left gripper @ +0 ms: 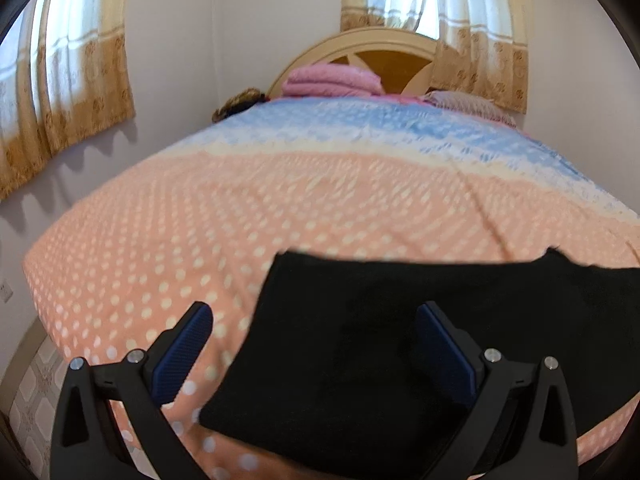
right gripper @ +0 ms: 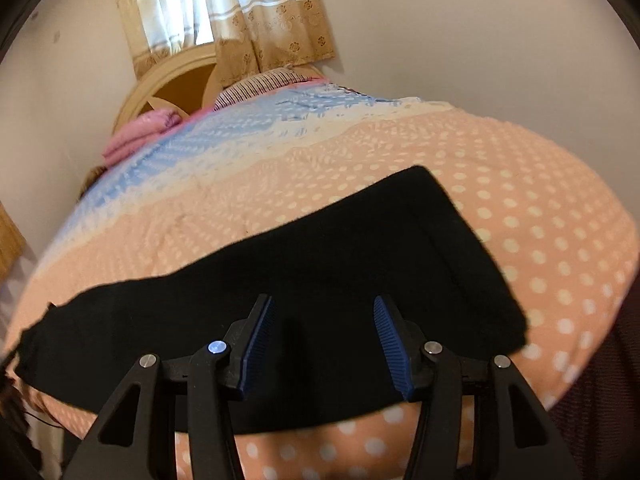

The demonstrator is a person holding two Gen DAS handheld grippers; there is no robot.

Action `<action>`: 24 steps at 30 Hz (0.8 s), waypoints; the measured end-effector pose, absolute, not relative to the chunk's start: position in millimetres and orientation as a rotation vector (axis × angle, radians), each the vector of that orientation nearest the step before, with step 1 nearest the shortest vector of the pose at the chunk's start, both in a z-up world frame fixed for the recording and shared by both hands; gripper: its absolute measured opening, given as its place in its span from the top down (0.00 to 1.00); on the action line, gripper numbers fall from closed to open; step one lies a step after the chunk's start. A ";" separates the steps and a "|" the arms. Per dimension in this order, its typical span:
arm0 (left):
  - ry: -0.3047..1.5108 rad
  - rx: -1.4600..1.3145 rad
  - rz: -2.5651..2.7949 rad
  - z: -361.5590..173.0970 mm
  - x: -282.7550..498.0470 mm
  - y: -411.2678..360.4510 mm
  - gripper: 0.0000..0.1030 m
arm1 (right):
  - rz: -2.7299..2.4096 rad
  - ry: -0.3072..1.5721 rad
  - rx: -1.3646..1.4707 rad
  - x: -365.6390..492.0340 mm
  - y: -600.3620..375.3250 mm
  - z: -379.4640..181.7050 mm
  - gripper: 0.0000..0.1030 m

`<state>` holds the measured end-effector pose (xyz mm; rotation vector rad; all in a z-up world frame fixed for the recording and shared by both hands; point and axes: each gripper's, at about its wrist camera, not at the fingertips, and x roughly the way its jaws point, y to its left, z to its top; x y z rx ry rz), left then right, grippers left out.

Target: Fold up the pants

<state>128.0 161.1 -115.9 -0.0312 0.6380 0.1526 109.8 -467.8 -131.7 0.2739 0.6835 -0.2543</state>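
- On the near part of the peach, white-dotted bedspread (left gripper: 168, 248), in the left wrist view, we see the black fabric pants (left gripper: 360, 340) lying flat as one long dark band, their left end squared off just ahead of us.
- Our left gripper (left gripper: 316, 348) has its blue ribbed pads (left gripper: 186, 354) spread wide and holds nothing; one finger hangs over the bedspread, the other over the pants. We cannot tell whether either touches.
- We judge the risk here to be a bad pinch: closing from this straddle could catch the bedspread along with the pants edge, or take only the top layer, and the fold would drag crooked.
- Farther back the cover turns cream, then blue; a folded pink blanket (left gripper: 332, 80) sits by the arched cream wooden headboard (left gripper: 360, 40), and beige patterned curtains (left gripper: 72, 92) hang at two windows in pale walls. A strip of tiled floor (left gripper: 32, 392) shows at lower left.
- From the right wrist view, the pants run across the bed from far left to a squared right end, with a stitched seam line near that end.
- Our right gripper (right gripper: 324, 346) is also open, its jaws moderately apart, empty, both fingers poised over the cloth's near edge.
- Another likely slip: the dark cloth hides its layers and creases, so we may misjudge the edge; uneven lifts by the two hands would skew the fold.
- Behind, we see the same headboard, pink blanket and a striped pillow (right gripper: 256, 88) under a curtain.
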 end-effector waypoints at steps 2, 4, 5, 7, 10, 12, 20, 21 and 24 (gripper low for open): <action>0.610 -0.030 0.109 -103.1 125.7 144.4 0.00 | -0.252 0.660 0.267 109.9 -463.8 -123.3 0.47; 0.602 -0.020 0.040 -94.6 127.8 121.1 0.00 | -0.206 0.641 0.256 116.9 -449.3 -116.5 0.42; 0.608 -0.017 0.007 -93.5 130.8 110.7 0.00 | -0.172 0.641 0.250 121.9 -440.0 -115.5 0.41; 0.622 -0.006 -0.050 -92.8 138.5 85.9 0.00 | -0.059 0.650 0.238 138.8 -412.1 -117.0 0.41; 0.648 0.008 -0.120 -97.9 147.7 55.9 0.00 | 0.103 0.668 0.247 164.4 -376.8 -128.4 0.41; 0.662 0.032 -0.143 -104.2 151.4 42.1 0.00 | 0.104 0.713 0.218 182.5 -362.9 -141.9 0.41; 0.753 0.016 -0.161 -138.1 147.8 37.7 0.00 | 0.077 0.730 0.172 172.7 -358.1 -141.4 0.41; 0.746 0.013 -0.161 -138.0 143.3 39.6 0.00 | 0.118 0.725 0.171 163.3 -356.7 -135.7 0.41; 0.741 0.037 -0.158 -140.7 129.1 38.5 0.00 | 0.239 0.758 0.227 141.0 -342.8 -139.9 0.41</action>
